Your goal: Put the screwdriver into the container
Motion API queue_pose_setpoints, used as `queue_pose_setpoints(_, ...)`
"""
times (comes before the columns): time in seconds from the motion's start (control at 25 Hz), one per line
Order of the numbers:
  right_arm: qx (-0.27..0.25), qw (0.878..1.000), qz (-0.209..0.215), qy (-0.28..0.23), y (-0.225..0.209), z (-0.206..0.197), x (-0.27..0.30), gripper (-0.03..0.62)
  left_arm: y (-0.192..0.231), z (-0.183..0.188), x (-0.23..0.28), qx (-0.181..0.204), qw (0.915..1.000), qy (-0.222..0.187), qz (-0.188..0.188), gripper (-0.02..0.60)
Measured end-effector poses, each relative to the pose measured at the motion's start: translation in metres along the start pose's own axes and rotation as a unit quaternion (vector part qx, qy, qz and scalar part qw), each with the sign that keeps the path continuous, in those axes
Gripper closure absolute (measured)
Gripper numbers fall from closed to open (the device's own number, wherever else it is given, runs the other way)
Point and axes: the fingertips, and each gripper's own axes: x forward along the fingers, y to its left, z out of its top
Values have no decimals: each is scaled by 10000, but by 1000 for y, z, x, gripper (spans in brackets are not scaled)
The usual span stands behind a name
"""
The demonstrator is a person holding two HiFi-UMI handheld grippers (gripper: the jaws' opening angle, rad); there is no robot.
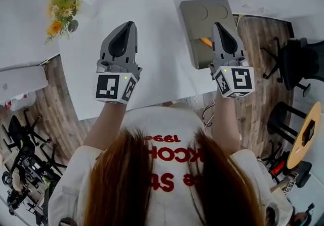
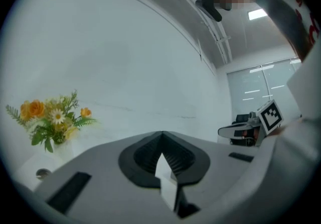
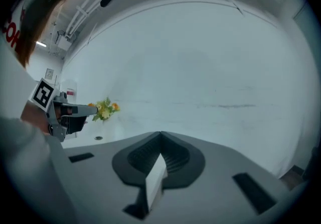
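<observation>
Flowers at the white table's left edge, left gripper shut and empty over bare tabletop, grey container near the right edge, orange screwdriver lying inside, right gripper above it, jaws together, holding nothing.

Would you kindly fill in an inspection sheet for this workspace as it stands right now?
Surface: white table.
Job's things: grey container at the table's right edge; an orange part of what is likely the screwdriver shows inside it, the rest hidden behind the right claw.
Clutter: flower bouquet at the far left corner.
Grippers: left claw shut, empty; right claw shut, empty, over the container in the head view.
Cables: thin dark loop below the near edge, perhaps a cable.
Surroundings: wood floor; black chair at the right.
</observation>
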Motion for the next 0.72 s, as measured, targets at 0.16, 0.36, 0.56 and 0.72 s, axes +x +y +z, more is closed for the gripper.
queue_pose_setpoints(0.16,-53,9990,-27,-433,9,32,-9,589,5,22,-6,95,9995,-278,90,575)
queue_pose_setpoints(0.36,-271,9969,29,-740,26,61,-10,589,15,38,-16,158,9984,-488,242,575)
queue_pose_setpoints(0.56,-336,9951,308,-876,45,75,-3,589,24,48,-27,217,9969,-611,454,575)
queue_pose_setpoints(0.72,-410,9924,620,-976,63,86,5,589,32,57,-39,291,9947,-696,700,575)
